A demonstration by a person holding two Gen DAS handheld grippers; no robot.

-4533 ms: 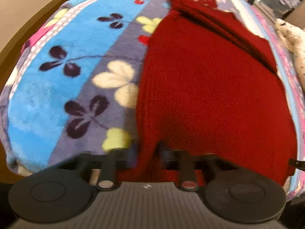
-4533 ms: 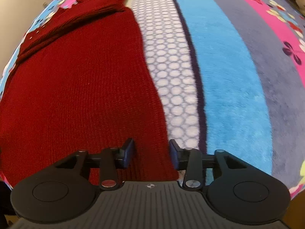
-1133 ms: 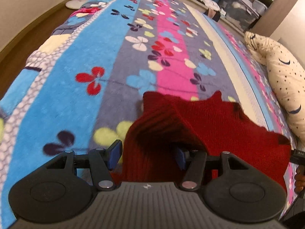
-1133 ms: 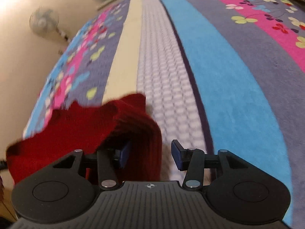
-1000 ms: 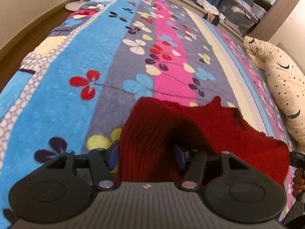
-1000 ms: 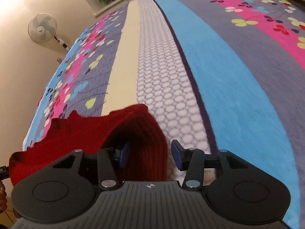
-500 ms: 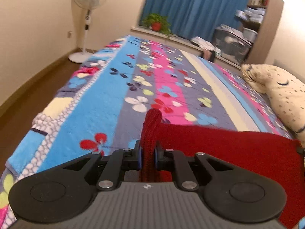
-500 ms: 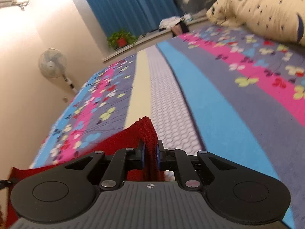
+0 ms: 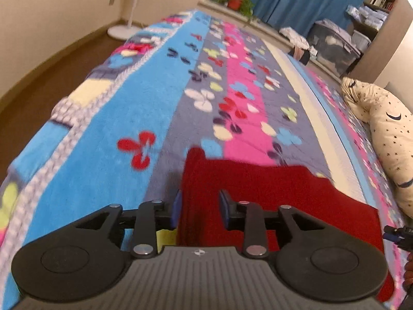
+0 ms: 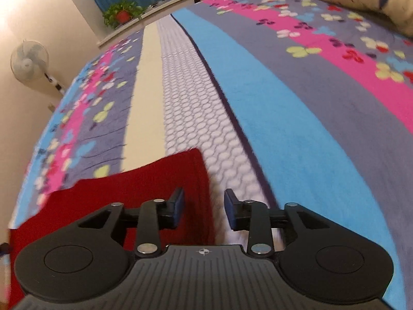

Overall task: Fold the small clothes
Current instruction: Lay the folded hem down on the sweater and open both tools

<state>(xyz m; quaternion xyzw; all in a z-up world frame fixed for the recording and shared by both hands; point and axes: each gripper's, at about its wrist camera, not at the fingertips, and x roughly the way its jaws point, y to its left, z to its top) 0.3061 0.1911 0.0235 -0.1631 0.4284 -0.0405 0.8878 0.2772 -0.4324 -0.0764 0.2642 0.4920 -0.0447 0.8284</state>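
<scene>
Your left gripper (image 9: 198,208) and right gripper (image 10: 204,208) both sit open over the red sweater's (image 9: 271,193) near corners on the blanket (image 9: 124,118).

Red knit garment (image 9: 271,188) (ribbed) on fleecy blanket (image 9: 144,108).

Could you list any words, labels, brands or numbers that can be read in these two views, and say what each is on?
No readable words or numbers in either view.
Small round crosshair emblem, no lettering, on the left gripper body and the right gripper body.
Book spines on the shelf: too small to read.
Red knit garment and blanket: no label visible.
</scene>
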